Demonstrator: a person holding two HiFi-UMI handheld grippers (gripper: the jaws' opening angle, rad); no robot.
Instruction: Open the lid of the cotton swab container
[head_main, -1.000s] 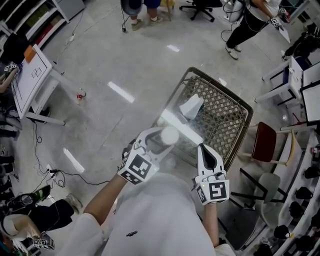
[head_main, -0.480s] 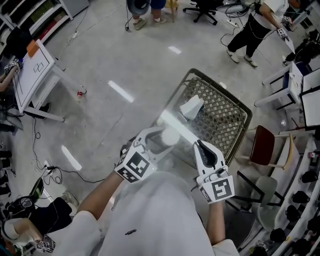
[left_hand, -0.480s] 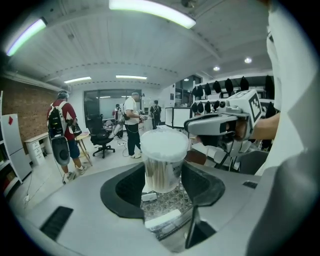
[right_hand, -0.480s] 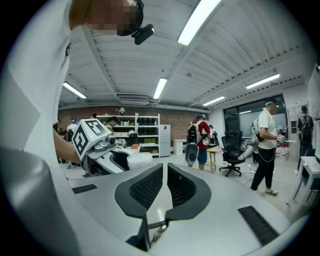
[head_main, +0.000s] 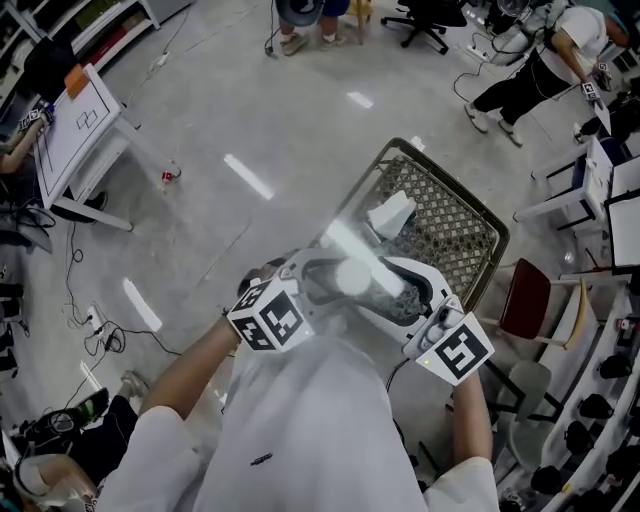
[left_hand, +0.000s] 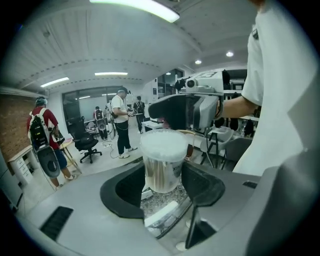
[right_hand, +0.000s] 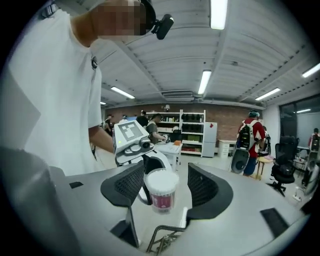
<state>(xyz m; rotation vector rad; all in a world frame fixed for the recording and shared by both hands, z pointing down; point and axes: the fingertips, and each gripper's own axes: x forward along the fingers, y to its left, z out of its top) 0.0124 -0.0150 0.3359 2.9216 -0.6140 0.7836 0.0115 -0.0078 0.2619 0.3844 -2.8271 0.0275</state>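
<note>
- Cotton swab container (head_main: 355, 277) is at frame centre in the head view, held off the ground above the near edge of the wire basket (head_main: 452, 212). Much the same spot as a second ago.
- Left gripper (head_main: 338, 270) reaches in from 8 o'clock, clenched on the container body. Its own view shows the container (left_hand: 162, 162) upright with a dark pad tight against each side. Same grip as in both earlier frames.
- Lid (left_hand: 164, 145) sits closed on top, pale and round.
- Right gripper (head_main: 398, 285) shows the main change. A second ago it stood at 4 o'clock of the container, well apart, jaws together and pointing to 12. It has now swung in to 3 o'clock, with its marker cube trailing to 4 o'clock.
- Its jaws are spreading. In its own view the right gripper (right_hand: 167, 176) frames the container (right_hand: 161, 192) between the two pads, with a clear gap on both sides. Nothing is gripped.
- That view also shows the left gripper (right_hand: 134, 145) behind the container at 10 o'clock.
- White box (head_main: 390, 213) lies in the basket at 1 o'clock of the container, unmoved.
- Head camera has shifted a little, so the basket sits slightly further toward 3 o'clock than before.
</note>
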